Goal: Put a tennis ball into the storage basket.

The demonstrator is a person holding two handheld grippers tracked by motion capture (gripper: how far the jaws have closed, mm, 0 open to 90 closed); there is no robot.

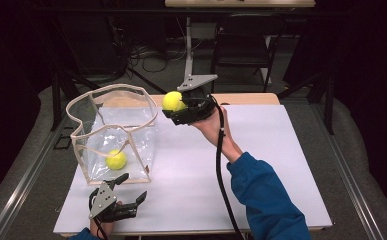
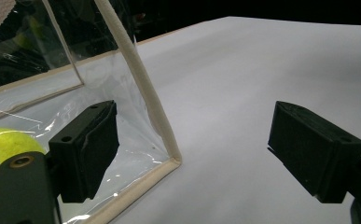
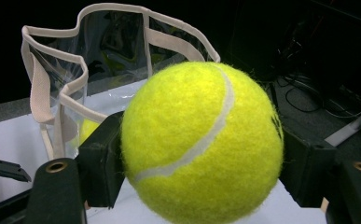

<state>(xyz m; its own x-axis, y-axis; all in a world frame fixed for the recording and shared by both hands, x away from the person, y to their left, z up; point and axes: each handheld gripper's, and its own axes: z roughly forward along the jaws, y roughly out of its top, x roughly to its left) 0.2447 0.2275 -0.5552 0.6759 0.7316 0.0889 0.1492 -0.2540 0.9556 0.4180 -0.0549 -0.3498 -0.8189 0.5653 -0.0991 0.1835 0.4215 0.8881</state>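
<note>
High view: the right gripper (image 1: 178,111), raised above the far part of the white surface (image 1: 261,165), clamps a yellow tennis ball (image 1: 173,100) between its jaws, just right of the open top of a clear plastic bag (image 1: 112,131) with beige trim. The bag stands upright on the left part of the surface, and a second tennis ball (image 1: 116,159) lies on its floor. The left gripper (image 1: 126,190) rests low at the near left edge, released, with its jaws spread and empty, just in front of the bag's near bottom edge.

Left gripper view: the two black jaws stand wide apart with nothing between them. The bag's (image 2: 156,109) trimmed corner seam rises just beyond the left jaw, and the second ball (image 2: 5,149) shows through the clear wall at the left edge.

Right gripper view: the held ball (image 3: 201,142) sits gripped on both sides by the jaws. Behind it stands the bag (image 3: 57,88), its rim open and wavy, with the other ball (image 3: 88,128) partly visible inside.
</note>
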